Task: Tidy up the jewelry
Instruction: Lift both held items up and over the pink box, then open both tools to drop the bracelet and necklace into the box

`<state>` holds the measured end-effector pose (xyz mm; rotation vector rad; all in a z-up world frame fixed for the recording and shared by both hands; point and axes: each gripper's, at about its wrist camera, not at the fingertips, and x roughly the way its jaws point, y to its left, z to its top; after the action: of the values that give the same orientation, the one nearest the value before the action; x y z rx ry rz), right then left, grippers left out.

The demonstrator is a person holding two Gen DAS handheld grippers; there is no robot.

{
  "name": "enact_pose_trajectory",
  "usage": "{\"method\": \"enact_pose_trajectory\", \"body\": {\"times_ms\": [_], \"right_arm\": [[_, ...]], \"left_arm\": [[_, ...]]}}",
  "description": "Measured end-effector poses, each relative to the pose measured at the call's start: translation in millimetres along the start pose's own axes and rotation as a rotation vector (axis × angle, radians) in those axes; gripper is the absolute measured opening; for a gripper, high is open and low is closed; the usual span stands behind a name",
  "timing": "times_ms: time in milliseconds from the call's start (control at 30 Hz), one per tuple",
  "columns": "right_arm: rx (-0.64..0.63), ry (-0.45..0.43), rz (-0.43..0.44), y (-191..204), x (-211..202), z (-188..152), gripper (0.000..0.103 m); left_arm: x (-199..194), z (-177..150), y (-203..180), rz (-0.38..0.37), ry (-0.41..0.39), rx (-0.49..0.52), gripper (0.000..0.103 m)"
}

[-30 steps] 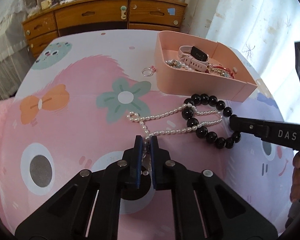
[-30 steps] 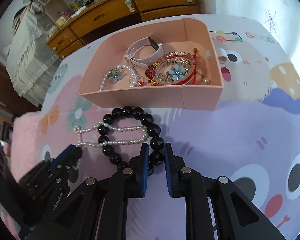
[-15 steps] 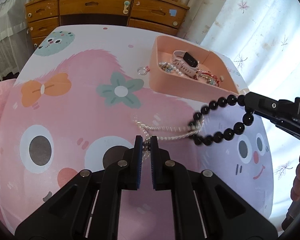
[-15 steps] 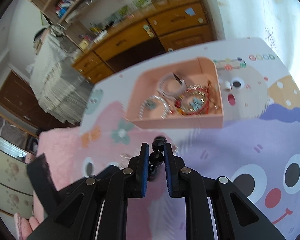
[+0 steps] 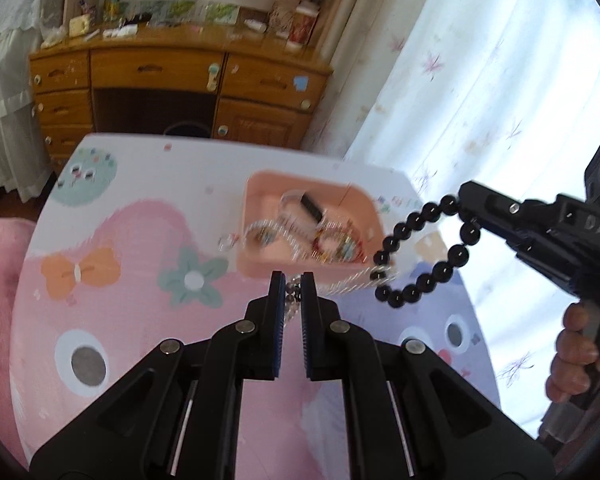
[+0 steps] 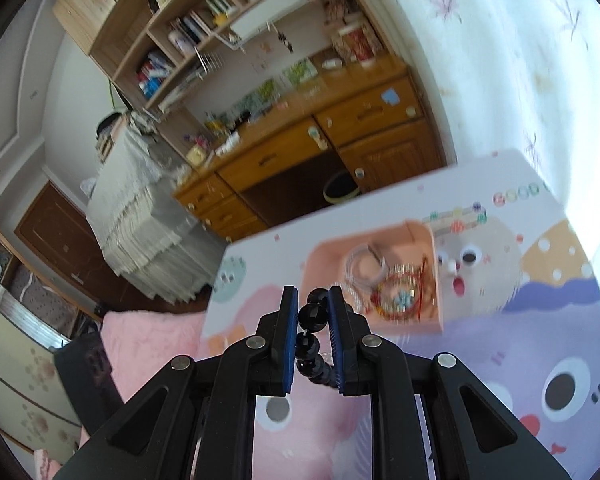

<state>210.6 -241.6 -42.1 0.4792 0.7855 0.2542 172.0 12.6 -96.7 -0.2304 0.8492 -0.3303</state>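
L claw (image 5: 291,285): clamped on pearl strand (image 5: 348,286), airborne.
R claw (image 6: 313,303): clamped on black bead bracelet (image 5: 424,252), strand looped thru it.
Pink tray (image 5: 256,216): on surface, below.

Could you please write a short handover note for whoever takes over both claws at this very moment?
Left claw: shut on the pearl necklace, held above the table.
Right claw: shut on the black bead bracelet, also lifted.
The pearls look threaded through the bracelet; the two seem tangled.
Pink tray already holds a watch and other bracelets.
Left to do: separate the two, then place both in the tray.
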Motion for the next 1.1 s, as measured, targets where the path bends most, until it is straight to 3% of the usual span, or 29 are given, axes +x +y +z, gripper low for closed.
{"method": "enact_pose_trajectory", "body": {"times_ms": [233,500,833,967,1033,1100], "right_arm": [[-0.021,-0.097,0.007,7.9,-26.6,39.7,0.014],[-0.073,-0.112,-0.005,10.3,-18.3,69.0,0.014],[-0.077,-0.043,-0.044,-17.7,42.4,60.1,0.015],[-0.033,0.040,-0.055,-41.1,74.4,48.0,0.015],[-0.010,0.056,-0.065,-51.6,83.2,42.1,0.021],[0.004,0.054,-0.071,-58.4,87.2,37.2,0.025]], "left_arm": [[-24.6,62.3,-18.4,-0.055,-0.124,0.044,0.005],[-22.9,115.9,-41.6,-0.075,-0.197,0.117,0.005],[22.5,125.2,-57.0,-0.102,-0.152,0.158,0.005],[58.6,110.8,-54.9,-0.090,-0.033,0.166,0.006],[76.1,105.3,-48.0,-0.072,0.048,0.138,0.017],[82.0,100.5,-43.2,-0.046,0.071,0.121,0.054]]}}
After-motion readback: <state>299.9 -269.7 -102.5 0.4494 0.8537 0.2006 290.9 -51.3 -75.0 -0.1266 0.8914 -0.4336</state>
